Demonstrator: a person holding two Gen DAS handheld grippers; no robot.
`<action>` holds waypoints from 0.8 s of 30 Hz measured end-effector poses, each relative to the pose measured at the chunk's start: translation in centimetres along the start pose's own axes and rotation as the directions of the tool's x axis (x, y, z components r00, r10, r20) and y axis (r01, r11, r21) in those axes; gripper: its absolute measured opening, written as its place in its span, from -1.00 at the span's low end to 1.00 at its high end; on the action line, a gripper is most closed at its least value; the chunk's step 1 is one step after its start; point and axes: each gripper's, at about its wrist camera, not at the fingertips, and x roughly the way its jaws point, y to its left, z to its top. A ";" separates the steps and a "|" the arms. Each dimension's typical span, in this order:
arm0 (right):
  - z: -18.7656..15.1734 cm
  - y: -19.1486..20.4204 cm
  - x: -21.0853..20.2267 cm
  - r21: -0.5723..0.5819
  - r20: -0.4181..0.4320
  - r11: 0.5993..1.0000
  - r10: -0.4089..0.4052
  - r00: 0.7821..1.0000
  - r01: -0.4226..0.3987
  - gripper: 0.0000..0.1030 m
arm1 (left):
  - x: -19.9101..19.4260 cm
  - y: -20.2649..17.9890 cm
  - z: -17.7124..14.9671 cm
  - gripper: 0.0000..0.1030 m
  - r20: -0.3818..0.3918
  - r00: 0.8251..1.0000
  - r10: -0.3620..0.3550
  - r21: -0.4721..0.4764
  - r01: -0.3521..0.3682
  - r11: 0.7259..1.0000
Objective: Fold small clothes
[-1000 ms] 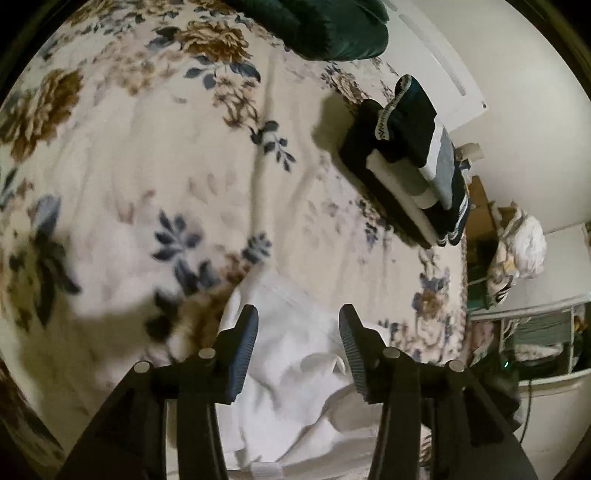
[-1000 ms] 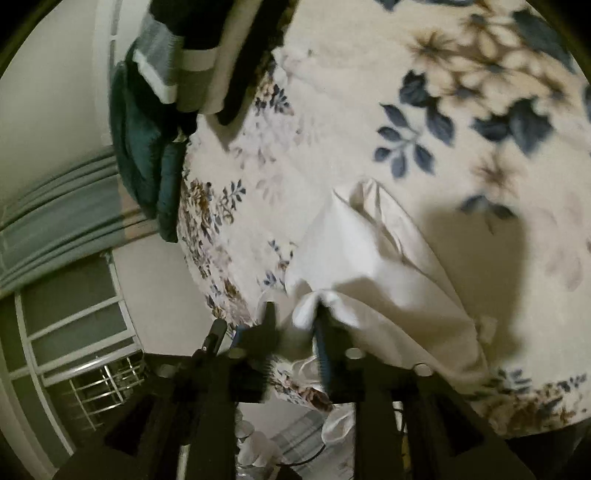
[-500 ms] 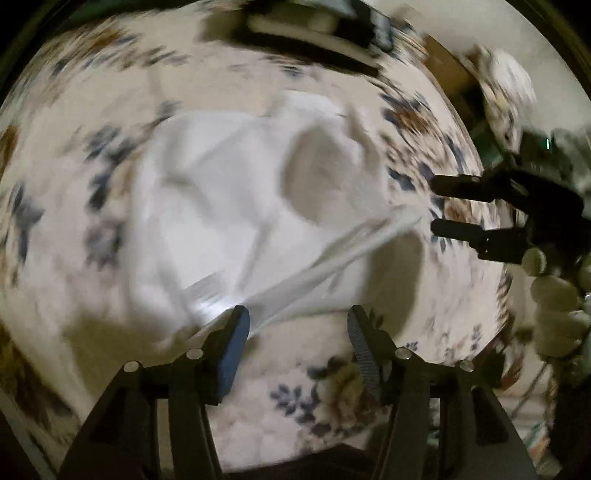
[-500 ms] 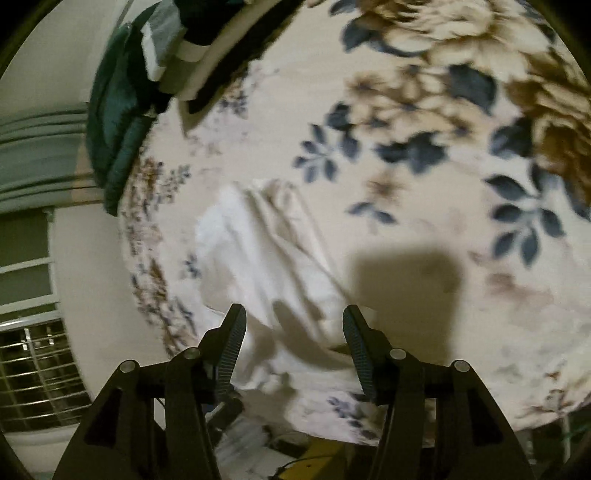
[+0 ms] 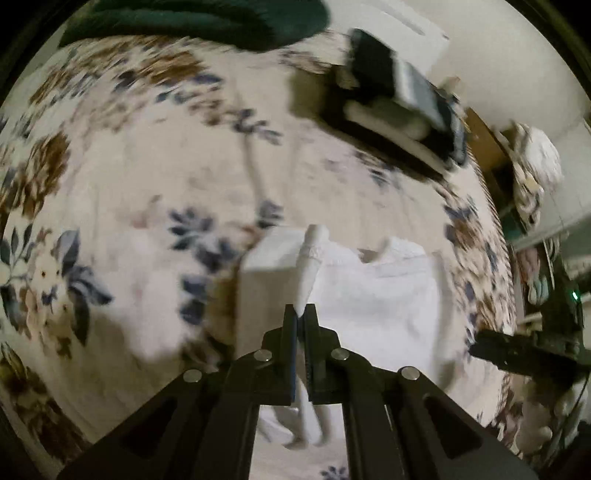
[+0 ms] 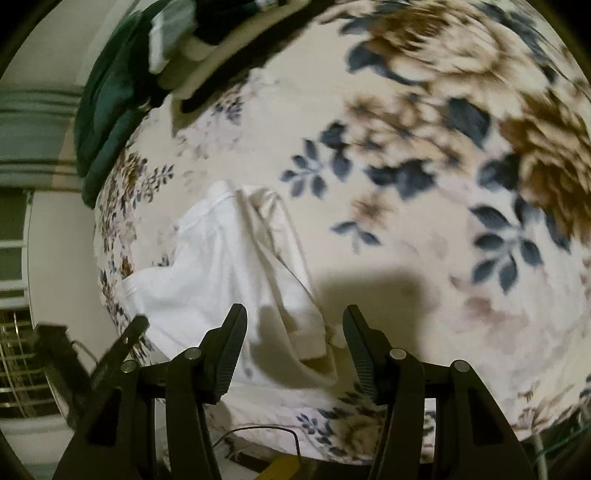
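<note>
A small white garment (image 5: 373, 295) lies rumpled on a floral bedspread (image 5: 147, 192). My left gripper (image 5: 301, 314) is shut on a raised strip of the garment's edge, which stretches away from the fingertips. In the right wrist view the same white garment (image 6: 221, 273) lies partly folded near the bed's edge. My right gripper (image 6: 295, 332) is open and empty, its fingers straddling the garment's near corner just above it. The right gripper also shows at the right edge of the left wrist view (image 5: 517, 350).
A stack of folded dark and white clothes (image 5: 399, 99) sits at the far side of the bed, also in the right wrist view (image 6: 207, 40). A dark green blanket (image 5: 207, 18) lies beyond. Shelves and clutter (image 5: 535, 177) stand past the bed's right edge.
My left gripper went from open to shut on the garment's edge. My right gripper let go of the garment a second ago and stays open over its near corner.
</note>
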 end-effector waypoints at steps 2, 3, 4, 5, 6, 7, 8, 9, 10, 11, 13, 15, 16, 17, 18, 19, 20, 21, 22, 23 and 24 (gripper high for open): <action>0.6 1.0 0.7 -0.027 -0.010 1.000 0.008 1.000 -0.009 0.11 | 0.8 0.8 0.4 -0.97 -0.006 1.000 -0.010 -0.019 0.010 1.000; 1.0 1.7 1.4 -0.045 -0.015 0.999 0.010 1.000 -0.011 0.11 | 1.0 0.9 0.5 -0.97 -0.011 1.000 -0.015 -0.023 0.014 1.000; 1.4 2.2 1.9 -0.061 -0.015 0.998 0.003 1.000 -0.003 0.11 | 1.4 0.9 0.5 -0.97 -0.014 1.000 -0.020 -0.024 0.019 1.000; 1.7 2.6 2.3 -0.070 -0.016 0.998 -0.002 1.000 0.001 0.11 | 1.7 0.7 0.5 -0.97 -0.015 0.999 -0.028 -0.024 0.028 0.999; 2.1 3.0 3.0 -0.083 -0.022 0.997 -0.001 1.000 -0.001 0.11 | 1.7 0.5 0.5 -0.97 -0.017 0.999 -0.036 -0.025 0.036 0.999; 2.5 3.4 3.6 -0.091 -0.031 0.996 0.001 1.000 -0.004 0.11 | 1.7 0.3 0.7 -0.97 -0.016 0.999 -0.044 -0.028 0.044 0.999; 2.8 3.8 4.2 -0.096 -0.040 0.995 0.000 0.999 -0.004 0.02 | 1.7 0.2 0.8 -0.97 -0.015 0.998 -0.054 -0.030 0.053 0.998; 3.1 4.2 4.8 -0.110 -0.041 0.994 -0.003 0.999 -0.002 -0.22 | 1.8 0.2 1.1 -0.97 -0.016 0.998 -0.058 -0.033 0.058 0.998; 3.3 4.6 5.0 -0.125 -0.034 0.992 -0.011 0.999 0.007 -0.76 | 1.8 0.3 1.2 -0.97 -0.017 0.998 -0.061 -0.039 0.061 0.997; 3.5 5.0 5.1 -0.137 -0.020 0.989 -0.052 0.998 0.048 -0.87 | 1.7 0.4 1.3 -0.97 -0.017 0.998 -0.060 -0.039 0.060 0.997; 4.0 5.3 4.5 -0.134 0.036 0.987 -0.086 0.996 0.090 -0.96 | 1.5 0.9 1.4 -0.97 -0.017 0.999 -0.051 -0.037 0.050 0.998; 4.9 5.0 4.0 -0.109 0.049 0.988 -0.103 0.993 0.108 -0.96 | 0.6 1.4 0.8 -0.94 -0.026 0.999 -0.037 -0.042 0.036 0.998; 5.1 4.8 3.8 -0.102 0.041 0.990 -0.094 0.995 0.097 -0.95 | 0.2 1.5 0.4 -0.92 -0.039 0.999 -0.028 -0.052 0.026 0.998; 5.2 4.7 3.7 -0.097 0.026 0.991 -0.087 0.996 0.090 -0.92 | -0.3 1.9 -0.5 -0.82 -0.059 0.998 -0.022 -0.067 0.018 0.998; 5.1 4.6 3.4 -0.094 0.010 0.992 -0.082 0.997 0.083 -0.88 | -0.8 2.1 -1.6 -0.61 -0.071 0.997 -0.020 -0.084 0.014 0.996; 4.8 4.4 3.1 -0.090 0.004 0.993 -0.078 0.997 0.078 -0.71 | -1.3 2.2 -2.7 -0.48 -0.074 0.997 -0.021 -0.093 0.014 0.996; 4.3 4.2 2.6 -0.086 -0.002 0.994 -0.067 0.998 0.067 -0.49 | -1.9 2.2 -4.1 -0.23 -0.076 0.997 -0.027 -0.102 0.020 0.995; 3.5 3.9 2.1 -0.086 -0.009 0.995 -0.053 0.999 0.052 -0.40 | -2.2 2.0 -5.3 -0.19 -0.078 0.997 -0.027 -0.106 0.019 0.994; 2.7 3.8 1.7 -0.087 -0.013 0.995 -0.049 0.999 0.048 -0.36 | -2.3 1.8 -6.7 -0.19 -0.090 0.996 -0.026 -0.108 0.017 0.994; 1.7 3.5 1.3 -0.094 -0.020 0.994 -0.051 0.999 0.049 -0.36 | -2.1 1.4 -7.9 -0.19 -0.111 0.994 -0.025 -0.105 0.014 0.994; 0.5 3.3 1.2 -0.106 -0.036 0.993 -0.056 0.998 0.052 -0.36 | -1.5 1.1 -8.9 -0.19 -0.136 0.990 -0.027 -0.100 0.013 0.995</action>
